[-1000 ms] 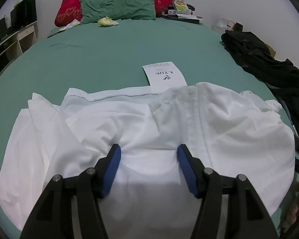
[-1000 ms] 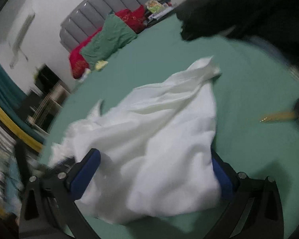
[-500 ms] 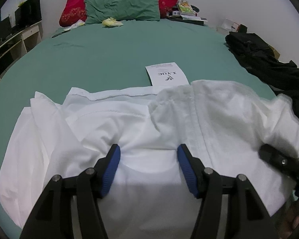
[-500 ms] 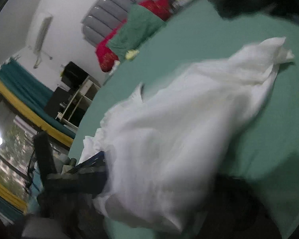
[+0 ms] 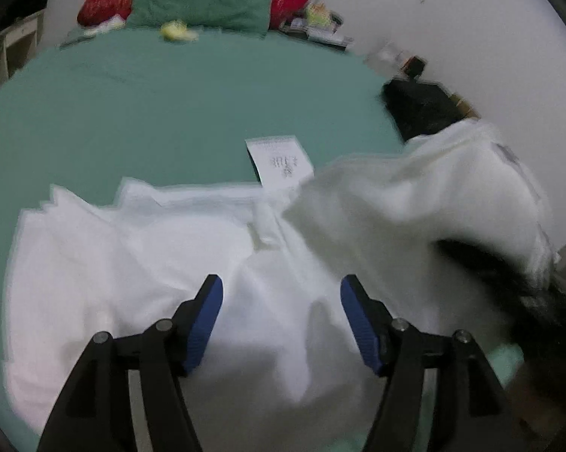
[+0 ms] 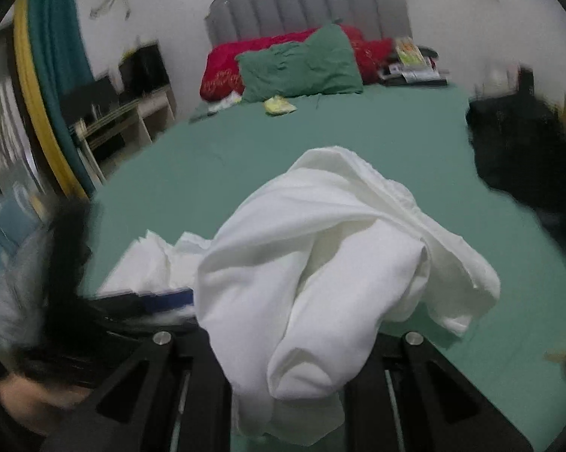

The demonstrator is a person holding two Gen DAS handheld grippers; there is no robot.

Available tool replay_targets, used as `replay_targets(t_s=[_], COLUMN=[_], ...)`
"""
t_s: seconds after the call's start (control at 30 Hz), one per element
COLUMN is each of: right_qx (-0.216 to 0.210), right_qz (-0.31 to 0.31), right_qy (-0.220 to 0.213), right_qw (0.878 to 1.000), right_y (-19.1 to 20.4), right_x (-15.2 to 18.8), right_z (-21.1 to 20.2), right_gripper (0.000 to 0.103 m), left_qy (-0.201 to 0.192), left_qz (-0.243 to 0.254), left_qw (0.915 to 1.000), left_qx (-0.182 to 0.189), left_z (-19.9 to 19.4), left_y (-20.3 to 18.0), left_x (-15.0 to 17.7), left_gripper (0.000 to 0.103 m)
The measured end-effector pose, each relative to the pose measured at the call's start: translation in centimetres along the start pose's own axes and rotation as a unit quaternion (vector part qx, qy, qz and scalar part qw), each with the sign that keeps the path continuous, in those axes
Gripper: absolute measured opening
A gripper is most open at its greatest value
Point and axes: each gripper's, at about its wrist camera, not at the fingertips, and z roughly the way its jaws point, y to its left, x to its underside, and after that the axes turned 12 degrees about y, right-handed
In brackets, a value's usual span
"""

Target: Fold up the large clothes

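Observation:
A large white garment [image 5: 162,248] lies spread on the green bed [image 5: 151,113]. My left gripper [image 5: 281,316] points down over its near part. Its blue pads [image 5: 207,316] stand apart, and the jaws are opening with flat cloth below them and nothing pinched. My right gripper [image 6: 305,342] is shut on a bunched fold of the garment [image 6: 320,248], which drapes over and hides its fingertips. In the left wrist view that right side of the cloth [image 5: 444,188] hangs lifted, blurred, above the dark right gripper [image 5: 508,278]. The left gripper [image 6: 162,299] shows at the right wrist view's left edge.
A white printed paper [image 5: 279,162] lies on the bed just beyond the garment. Black clothes [image 6: 516,158] are piled at the bed's right side. A green pillow [image 6: 301,64], a red one and small items sit at the headboard. Shelves [image 6: 132,113] stand at the left.
The right gripper went from wide open to shut on the garment's right side and lifted it off the bed. The left gripper rose a little and its pads stand slightly wider.

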Motion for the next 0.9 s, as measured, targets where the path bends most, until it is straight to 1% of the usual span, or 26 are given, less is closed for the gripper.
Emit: replay_targets(t_s=[0.03, 0.1, 0.13, 0.17, 0.2, 0.23, 0.27, 0.3, 0.33, 0.4, 0.47, 0.5, 0.57, 0.6, 0.63, 0.7, 0.77, 0.8, 0.83, 0.87, 0.9], right_qx=[0.017, 0.044, 0.050, 0.052, 0.054, 0.055, 0.048, 0.022, 0.009, -0.008, -0.014, -0.024, -0.038, -0.036, -0.033, -0.036, -0.033, -0.028, -0.028, -0.029, -0.025], right_qz=[-0.021, -0.061, -0.072, -0.080, -0.091, -0.099, -0.103, -0.095, -0.089, -0.090, -0.105, -0.115, -0.129, -0.138, -0.150, -0.175, -0.186, -0.189, -0.189, -0.190, -0.192], right_qy=[0.006, 0.018, 0.024, 0.032, 0.044, 0.054, 0.063, 0.079, 0.088, 0.108, 0.114, 0.114, 0.119, 0.120, 0.117, 0.116, 0.123, 0.124, 0.121, 0.119, 0.116], right_qw=[1.000, 0.997, 0.996, 0.995, 0.993, 0.992, 0.992, 0.992, 0.992, 0.990, 0.988, 0.986, 0.984, 0.983, 0.981, 0.977, 0.974, 0.974, 0.974, 0.974, 0.974], right_y=[1.5, 4.6, 5.7, 6.9, 8.6, 9.8, 10.9, 12.3, 12.9, 15.4, 17.2, 18.3, 19.8, 20.4, 21.2, 23.1, 23.2, 23.1, 23.0, 22.9, 22.6], right_x=[-0.5, -1.1, -1.3, -1.8, -2.0, -2.2, -2.0, -2.0, -1.8, -1.3, -0.8, -0.4, -0.2, -0.3, 0.5, 0.7, 1.1, 1.4, 1.6, 1.9, 2.2], right_z=[0.1, 0.4, 0.6, 1.0, 1.5, 2.1, 2.9, 3.7, 4.1, 5.2, 5.8, 6.0, 6.4, 6.7, 6.1, 6.4, 6.5, 6.3, 5.9, 5.6, 5.3], right_gripper=[0.014, 0.015, 0.015, 0.016, 0.018, 0.020, 0.024, 0.027, 0.028, 0.038, 0.040, 0.041, 0.044, 0.045, 0.046, 0.055, 0.058, 0.060, 0.062, 0.068, 0.078], left_qy=[-0.018, -0.036, -0.045, -0.048, -0.046, -0.042, -0.042, -0.042, -0.032, -0.007, -0.004, -0.002, 0.000, -0.001, -0.003, -0.006, -0.009, -0.012, -0.016, -0.017, -0.018], left_qz=[0.011, 0.026, 0.033, 0.034, 0.032, 0.030, 0.023, 0.013, -0.003, -0.036, -0.064, -0.080, -0.097, -0.106, -0.112, -0.111, -0.108, -0.104, -0.100, -0.096, -0.092], left_qw=[0.9998, 0.9986, 0.9973, 0.9962, 0.9945, 0.9935, 0.9925, 0.9921, 0.9928, 0.9945, 0.9957, 0.9952, 0.9941, 0.9935, 0.9933, 0.9937, 0.9942, 0.9945, 0.9945, 0.9940, 0.9934], left_qx=[-0.006, -0.029, -0.048, -0.064, -0.088, -0.102, -0.112, -0.117, -0.116, -0.098, -0.067, -0.055, -0.047, -0.042, -0.029, -0.015, -0.004, 0.007, 0.028, 0.049, 0.066], left_z=[-2.4, -5.2, -6.7, -7.7, -8.5, -8.8, -9.1, -9.4, -9.6, -9.8, -10.6, -10.9, -11.1, -11.3, -11.5, -11.7, -11.3, -11.2, -11.0, -10.8, -10.6], left_y=[1.0, 2.5, 3.7, 4.8, 6.6, 7.8, 9.1, 10.6, 12.2, 14.8, 17.1, 18.3, 19.6, 20.0, 20.4, 20.1, 19.6, 19.4, 18.8, 18.3, 17.9], left_x=[0.3, 1.0, 1.5, 2.0, 2.6, 3.0, 3.5, 3.9, 4.2, 4.5, 4.9, 5.1, 5.3, 5.5, 5.6, 5.3, 5.2, 5.0, 4.7, 4.4, 3.9], left_gripper=[0.069, 0.075, 0.079, 0.081, 0.083, 0.083, 0.083, 0.083, 0.083, 0.083, 0.083, 0.083, 0.083, 0.083, 0.083, 0.083, 0.083, 0.083, 0.083, 0.083, 0.083])
